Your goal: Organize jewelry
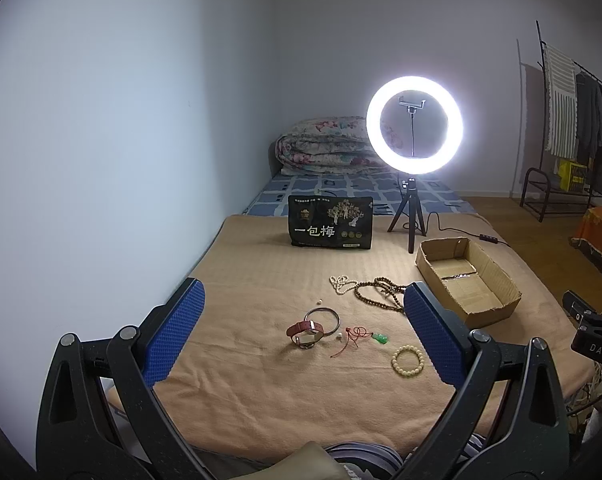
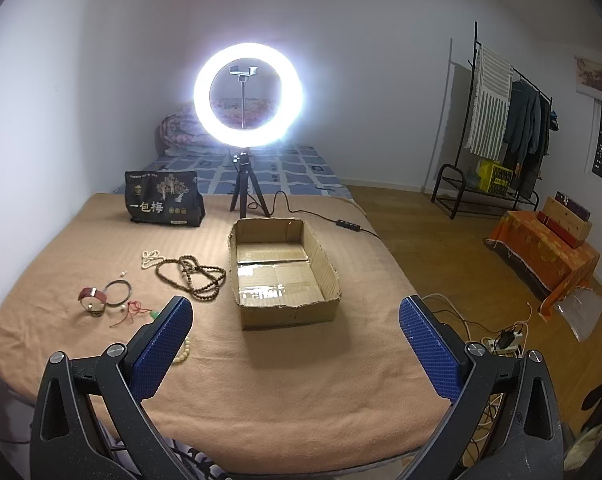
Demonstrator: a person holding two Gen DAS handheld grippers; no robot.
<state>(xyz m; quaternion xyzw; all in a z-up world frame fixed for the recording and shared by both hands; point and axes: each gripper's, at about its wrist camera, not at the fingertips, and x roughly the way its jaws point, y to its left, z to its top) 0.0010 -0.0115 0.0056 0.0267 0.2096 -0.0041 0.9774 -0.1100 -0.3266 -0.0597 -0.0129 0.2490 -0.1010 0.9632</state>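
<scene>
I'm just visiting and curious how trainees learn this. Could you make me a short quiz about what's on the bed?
1. True or false: the open brown cardboard box already holds jewelry.
2. Which lies nearest the box: A) red-strapped wristwatch, B) long brown wooden bead necklace, C) green pendant on red cord?
3. Fill in: both blue-padded grippers, left and right, are ____.

Key: 1 false; 2 B; 3 open.

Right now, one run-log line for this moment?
stage: start | left tool: open | right tool: open | brown cardboard box: empty | jewelry: all on tan blanket
</scene>
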